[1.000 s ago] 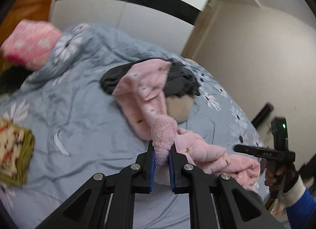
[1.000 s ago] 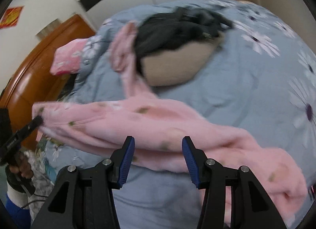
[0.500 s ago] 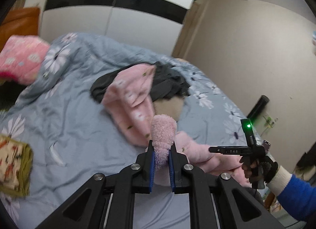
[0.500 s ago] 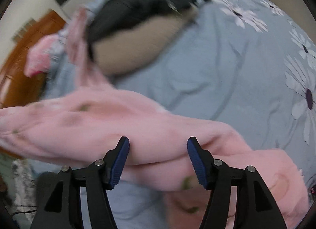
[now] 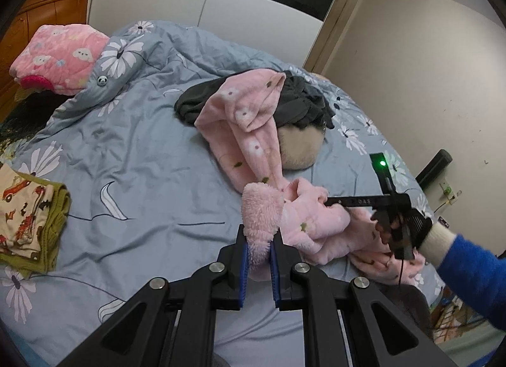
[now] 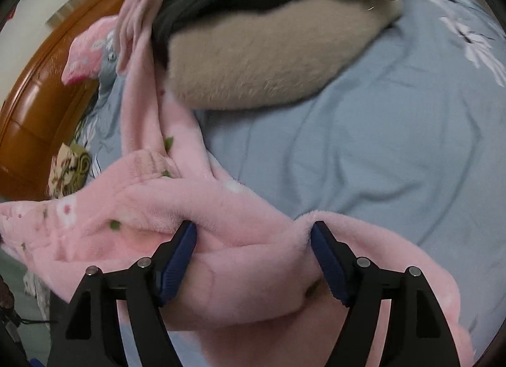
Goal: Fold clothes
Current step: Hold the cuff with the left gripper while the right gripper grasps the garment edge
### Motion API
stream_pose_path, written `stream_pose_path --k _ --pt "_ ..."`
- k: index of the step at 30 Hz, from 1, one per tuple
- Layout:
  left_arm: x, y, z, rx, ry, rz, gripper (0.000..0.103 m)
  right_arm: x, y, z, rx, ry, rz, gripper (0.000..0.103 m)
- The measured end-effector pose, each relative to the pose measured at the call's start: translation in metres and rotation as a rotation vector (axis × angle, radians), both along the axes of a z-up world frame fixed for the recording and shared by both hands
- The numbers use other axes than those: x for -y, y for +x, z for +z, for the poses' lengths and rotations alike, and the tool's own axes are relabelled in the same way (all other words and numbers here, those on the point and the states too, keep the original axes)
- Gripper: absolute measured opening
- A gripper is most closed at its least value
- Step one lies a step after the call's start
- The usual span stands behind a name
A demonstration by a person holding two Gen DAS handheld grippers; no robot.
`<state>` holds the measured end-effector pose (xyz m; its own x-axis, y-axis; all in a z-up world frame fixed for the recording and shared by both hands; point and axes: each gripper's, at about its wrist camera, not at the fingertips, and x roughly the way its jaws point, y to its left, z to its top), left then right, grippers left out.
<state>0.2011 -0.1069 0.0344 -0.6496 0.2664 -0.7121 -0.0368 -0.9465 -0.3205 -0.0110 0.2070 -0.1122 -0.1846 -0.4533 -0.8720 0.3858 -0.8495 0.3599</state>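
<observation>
**Pink fleece pinched on my left, loose between my right fingers**

My left gripper [image 5: 258,267] is clamped on a fluffy end of the pink fleece garment [image 5: 253,142], which trails toward 12 o'clock across the blue floral bedcover [image 5: 132,158] and drapes over a dark grey garment [image 5: 297,104] and a beige fleece [image 5: 299,150]. My right gripper [image 6: 253,259] has its fingers spread wide, the garment's bunched folds lying between them. Folded patterned clothes [image 5: 28,218] sit at 9 o'clock.
</observation>
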Motion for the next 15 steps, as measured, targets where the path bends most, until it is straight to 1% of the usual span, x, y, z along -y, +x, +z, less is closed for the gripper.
stream_pose_path --k 2,4,7,8,9,10,12,13,14,15 --pt "0.0 -0.001 -0.001 0.011 -0.004 -0.001 0.013 0.005 -0.002 -0.007 0.01 0.005 0.031 0.078" --pt "0.0 -0.002 -0.004 0.023 -0.007 0.001 0.013 0.009 0.0 -0.012 0.017 -0.006 0.04 0.079" --pt "0.0 -0.004 -0.005 0.029 -0.006 0.007 0.013 0.008 0.006 -0.011 0.013 -0.033 0.001 0.079" --pt "0.0 -0.004 -0.005 0.029 -0.005 0.008 0.013 0.007 0.009 -0.011 0.01 -0.041 -0.013 0.077" --pt "0.0 -0.004 -0.005 0.029 -0.004 0.008 0.013 0.006 0.011 -0.009 0.007 -0.049 -0.028 0.068" --pt "0.0 -0.005 -0.005 0.028 -0.002 0.008 0.013 0.003 0.013 -0.007 0.002 -0.056 -0.044 0.06" --pt "0.0 -0.005 -0.004 0.028 -0.003 0.008 0.013 -0.002 0.016 -0.001 -0.009 -0.071 -0.076 0.028" --pt "0.0 -0.006 -0.004 0.027 -0.005 0.008 0.013 -0.004 0.018 0.001 -0.014 -0.078 -0.091 0.019" --pt "0.0 -0.007 -0.004 0.028 -0.01 0.007 0.013 -0.007 0.02 0.004 -0.019 -0.085 -0.107 0.006" --pt "0.0 -0.009 -0.004 0.03 -0.016 0.005 0.013 -0.009 0.022 0.006 -0.024 -0.092 -0.123 0.0"
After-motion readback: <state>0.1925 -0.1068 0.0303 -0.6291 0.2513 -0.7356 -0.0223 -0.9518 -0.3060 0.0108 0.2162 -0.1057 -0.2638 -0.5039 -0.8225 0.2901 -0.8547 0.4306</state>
